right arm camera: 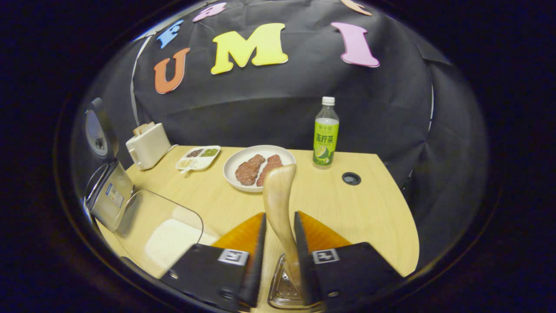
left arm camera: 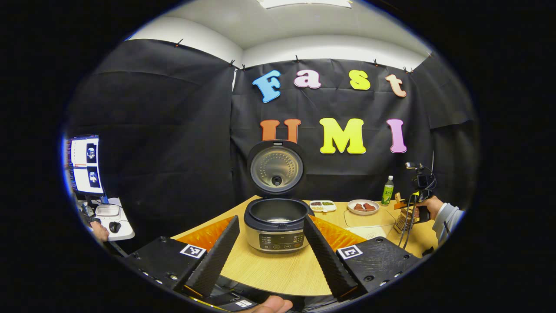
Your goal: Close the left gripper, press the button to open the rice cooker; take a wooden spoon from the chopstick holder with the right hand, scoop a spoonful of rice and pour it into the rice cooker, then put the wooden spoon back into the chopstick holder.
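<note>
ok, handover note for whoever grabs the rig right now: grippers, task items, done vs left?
Left gripper: open, holding nothing, facing the rice cooker.
Right gripper: shut on the wooden spoon, whose lower end sits in the chopstick holder.
Rice lies in the clear container beside the cooker.
Done: lid is up.
Left: lift the spoon out, scoop rice, pour it into the cooker, return the spoon to the holder.
</note>
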A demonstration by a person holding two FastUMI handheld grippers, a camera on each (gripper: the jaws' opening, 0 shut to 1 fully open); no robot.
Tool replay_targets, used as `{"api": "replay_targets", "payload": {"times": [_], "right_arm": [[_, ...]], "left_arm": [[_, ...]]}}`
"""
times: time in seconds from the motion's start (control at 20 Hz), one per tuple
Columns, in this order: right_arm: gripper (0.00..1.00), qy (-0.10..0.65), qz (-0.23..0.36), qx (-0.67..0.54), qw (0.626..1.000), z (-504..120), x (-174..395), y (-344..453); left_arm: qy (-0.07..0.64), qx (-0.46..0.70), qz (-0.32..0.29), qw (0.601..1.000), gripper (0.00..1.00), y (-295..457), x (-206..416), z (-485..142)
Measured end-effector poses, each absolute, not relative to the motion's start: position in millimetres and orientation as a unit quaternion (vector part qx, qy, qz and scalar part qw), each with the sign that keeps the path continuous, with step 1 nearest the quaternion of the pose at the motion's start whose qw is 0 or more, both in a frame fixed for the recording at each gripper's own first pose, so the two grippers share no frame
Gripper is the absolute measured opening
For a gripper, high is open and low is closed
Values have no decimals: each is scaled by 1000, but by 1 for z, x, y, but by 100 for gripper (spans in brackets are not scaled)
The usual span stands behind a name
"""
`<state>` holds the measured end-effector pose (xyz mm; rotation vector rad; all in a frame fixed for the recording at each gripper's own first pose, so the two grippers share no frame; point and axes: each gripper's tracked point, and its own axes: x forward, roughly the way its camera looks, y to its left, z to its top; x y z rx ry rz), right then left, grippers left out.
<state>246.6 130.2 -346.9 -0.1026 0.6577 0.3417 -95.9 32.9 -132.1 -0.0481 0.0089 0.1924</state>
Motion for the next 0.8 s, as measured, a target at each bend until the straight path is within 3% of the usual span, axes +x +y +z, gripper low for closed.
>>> {"api": "replay_targets", "payload": {"times": [0.05, 0.2, 0.8], "right_arm": [[27, 308, 152, -54, 938, -345, 244, 121], [16, 276, 144, -44, 949, -320, 237, 106], [13, 181, 142, -44, 972, -225, 195, 113]], "left_arm": [[2, -27, 95, 995, 95, 33, -94, -132], [3, -42, 88, 995, 94, 29, -91, -133], [-31, -20, 92, 995, 94, 33, -116, -117]]}}
